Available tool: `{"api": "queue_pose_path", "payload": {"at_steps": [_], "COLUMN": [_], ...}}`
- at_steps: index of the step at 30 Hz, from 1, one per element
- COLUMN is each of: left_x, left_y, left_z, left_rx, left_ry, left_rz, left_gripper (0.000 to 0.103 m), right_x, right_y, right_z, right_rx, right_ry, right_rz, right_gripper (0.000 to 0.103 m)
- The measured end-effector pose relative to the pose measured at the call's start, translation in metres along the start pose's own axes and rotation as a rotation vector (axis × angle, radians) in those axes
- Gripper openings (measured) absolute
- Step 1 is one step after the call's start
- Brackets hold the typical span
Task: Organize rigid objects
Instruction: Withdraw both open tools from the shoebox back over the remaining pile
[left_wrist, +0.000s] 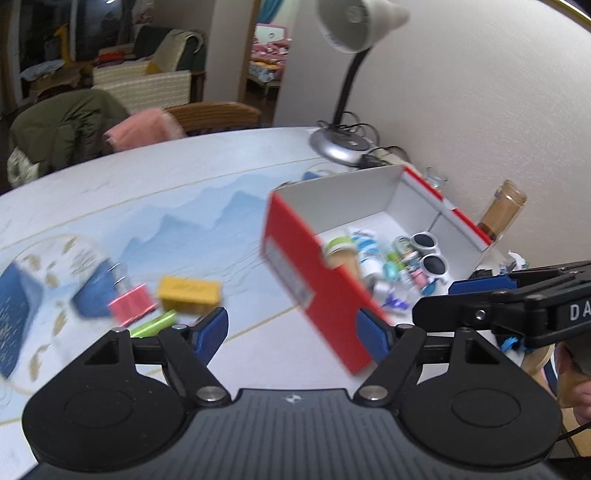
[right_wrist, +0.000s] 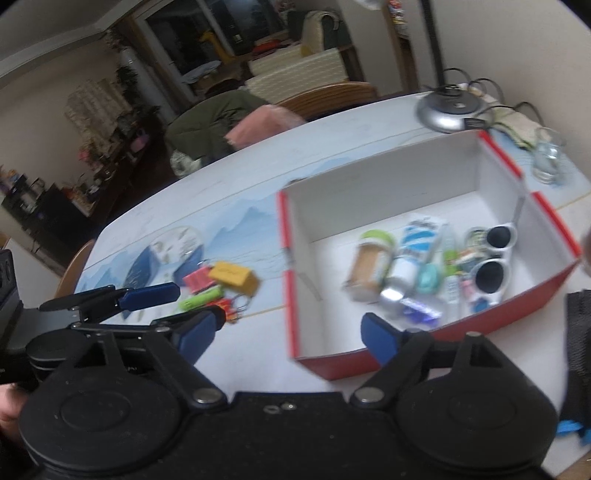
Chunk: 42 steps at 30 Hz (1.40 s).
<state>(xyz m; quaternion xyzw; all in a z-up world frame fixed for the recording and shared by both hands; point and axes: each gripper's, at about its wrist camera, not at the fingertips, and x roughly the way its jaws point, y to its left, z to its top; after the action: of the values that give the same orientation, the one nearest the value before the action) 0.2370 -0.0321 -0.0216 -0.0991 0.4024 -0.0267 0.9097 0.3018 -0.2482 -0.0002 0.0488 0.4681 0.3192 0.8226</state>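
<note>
- Step, as I read it: between picks. Left gripper (left_wrist: 291, 334) jaws spread, nothing between them. Right gripper (right_wrist: 288, 332) also spread and empty.
- Red box (right_wrist: 291, 295) sits just ahead-right of the right gripper; its near wall is close past the right fingertip. It already holds several items: white sunglasses (right_wrist: 491, 258), a green-lidded jar (right_wrist: 369, 266), assorted small bottles, all blurred.
- Loose pile still on the table, ahead-left of the left gripper: yellow block (left_wrist: 190, 291), pink binder clip (left_wrist: 131, 306), green marker (left_wrist: 153, 326). In the right wrist view the pile lies just beyond the left gripper's fingertips.
- Next move, my guess: the left gripper goes to the pile and straddles one piece; the items touch each other, so a clean single pinch needs care.
- Surface: pale table (left_wrist: 184, 177) with blue mountain print.
- Room: desk lamp (left_wrist: 354, 26) beyond the box by the wall, amber bottle (left_wrist: 502, 214) right of the box, glass (right_wrist: 548, 158), wooden chair with pink cloth (left_wrist: 142, 127), sofa far behind.
</note>
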Motion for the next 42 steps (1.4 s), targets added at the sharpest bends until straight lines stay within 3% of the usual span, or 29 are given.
{"api": "queue_pose_path", "payload": {"at_steps": [1,6,10,16,21,27,42], "left_x": [-0.003,-0.017,-0.026,-0.029,-0.004,0.032,0.075], "left_y": [0.007,0.048,0.077,0.113,0.134,0.156,0.153], "left_z": [-0.004,-0.026,-0.041,-0.049,-0.054,-0.057,-0.048], "left_rx": [-0.005,-0.037,-0.059,-0.105,-0.141,-0.228,-0.264], "left_ry": [0.002,0.014,-0.011,-0.070,-0.049,-0.001,-0.038], "left_rz": [0.006,0.039,0.055,0.101,0.126,0.064,0.151], "left_gripper": [0.084,0.086,0.103,0.103,0.103,0.103,0.103], "right_x": [0.003,0.022,0.037,0.061,0.090,0.124,0.185], "right_y": [0.007,0.043,0.068,0.092,0.105,0.115,0.109], "right_z": [-0.003,-0.020,-0.027,-0.026,-0.015,0.004,0.042], "right_rx": [-0.005,-0.041,-0.065,-0.076,-0.085,-0.113,-0.170], "right_ry": [0.002,0.017,0.036,0.056,0.070,0.101,0.210], "right_rz": [0.006,0.023,0.016,-0.013,-0.055,-0.102,-0.166], "right_gripper": [0.092,0.096,0.097,0.097,0.096,0.094,0.082]}}
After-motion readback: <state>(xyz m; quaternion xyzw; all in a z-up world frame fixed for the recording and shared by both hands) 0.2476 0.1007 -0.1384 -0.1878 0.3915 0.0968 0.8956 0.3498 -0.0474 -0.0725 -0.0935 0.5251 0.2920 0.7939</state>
